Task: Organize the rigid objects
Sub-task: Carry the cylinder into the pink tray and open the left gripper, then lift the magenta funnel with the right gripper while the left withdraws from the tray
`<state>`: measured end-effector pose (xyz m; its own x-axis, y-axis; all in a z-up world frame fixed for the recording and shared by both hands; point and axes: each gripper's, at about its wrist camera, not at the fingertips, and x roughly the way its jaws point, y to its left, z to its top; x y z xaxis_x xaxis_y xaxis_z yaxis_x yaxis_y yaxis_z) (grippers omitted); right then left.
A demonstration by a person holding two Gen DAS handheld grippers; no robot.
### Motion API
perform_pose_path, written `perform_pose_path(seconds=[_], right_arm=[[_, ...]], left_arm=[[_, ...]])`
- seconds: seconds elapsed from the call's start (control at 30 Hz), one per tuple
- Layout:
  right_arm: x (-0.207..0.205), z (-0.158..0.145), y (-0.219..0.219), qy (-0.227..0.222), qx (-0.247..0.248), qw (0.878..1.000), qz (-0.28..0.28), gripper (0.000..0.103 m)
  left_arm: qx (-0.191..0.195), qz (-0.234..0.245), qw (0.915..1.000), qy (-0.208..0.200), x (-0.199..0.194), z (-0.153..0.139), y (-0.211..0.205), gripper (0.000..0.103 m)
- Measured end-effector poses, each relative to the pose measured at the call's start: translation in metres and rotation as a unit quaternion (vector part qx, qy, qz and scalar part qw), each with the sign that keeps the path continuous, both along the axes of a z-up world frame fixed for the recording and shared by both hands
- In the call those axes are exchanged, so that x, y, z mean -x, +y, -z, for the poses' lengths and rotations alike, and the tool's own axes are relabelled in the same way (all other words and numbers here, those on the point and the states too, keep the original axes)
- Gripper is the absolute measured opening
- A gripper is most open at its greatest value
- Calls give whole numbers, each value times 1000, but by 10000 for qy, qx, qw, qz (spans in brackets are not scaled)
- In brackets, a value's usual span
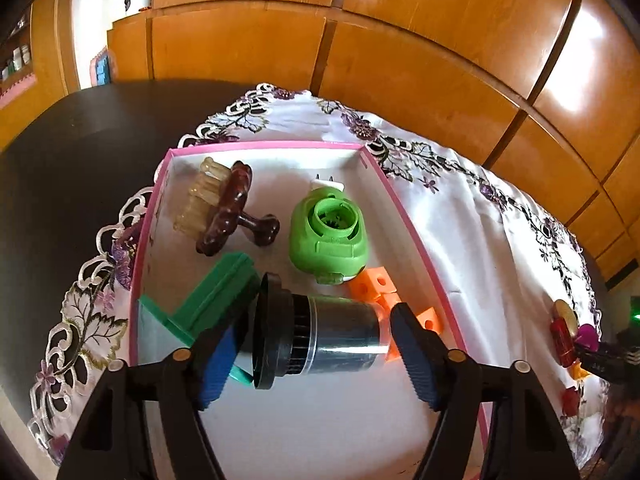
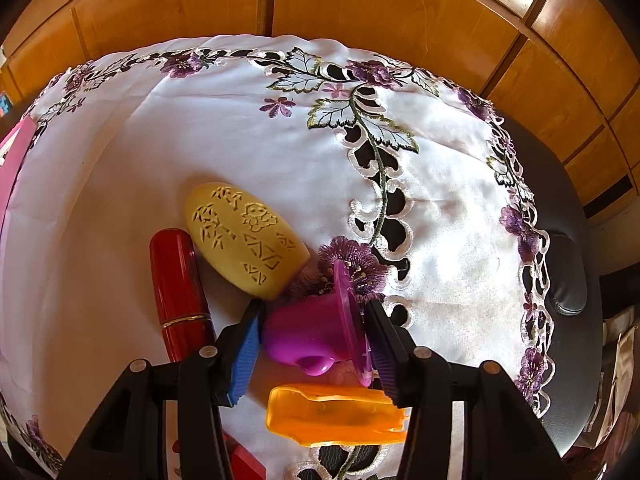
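The left claw hangs over the pink-rimmed box, its jaws spread with a black-capped cylindrical container lying on its side between them. The right blue pad stands clear of the container's base and the left pad overlaps the cap's rim, so it reads as released; whether the left pad touches the cap cannot be told.

Inside the box, beyond the container, sit a green plug-in device toward the far wall, a dark brown brush with pale bristles toward the far left corner, a teal plastic piece just left of the container, and orange perforated blocks just right of it, partly behind it.

The right claw is clenched on a purple flanged plastic piece, one pad on its rounded end, the other against its flange. Just beyond that piece, on the embroidered white cloth covering the bench, lie a yellow carved oval object and a red tube with a gold band, touching each other. An orange plastic piece lies just nearer than the purple one.
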<state>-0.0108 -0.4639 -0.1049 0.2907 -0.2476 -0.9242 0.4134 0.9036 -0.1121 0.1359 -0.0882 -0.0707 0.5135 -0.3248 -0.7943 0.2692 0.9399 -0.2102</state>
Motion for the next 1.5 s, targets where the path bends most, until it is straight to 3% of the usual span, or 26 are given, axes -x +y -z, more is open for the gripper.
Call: perform_pose_path(seconds=[0.83,1.5], right_arm=[[0,-1,0,-13,43,10000,-28,51],[1,-1,2,-21,89,9999,-45,51]], left_arm=[[-312,-203,9971,-667,60,-33,12,80],[-366,-394,9963,-673,80,-32,26,80]])
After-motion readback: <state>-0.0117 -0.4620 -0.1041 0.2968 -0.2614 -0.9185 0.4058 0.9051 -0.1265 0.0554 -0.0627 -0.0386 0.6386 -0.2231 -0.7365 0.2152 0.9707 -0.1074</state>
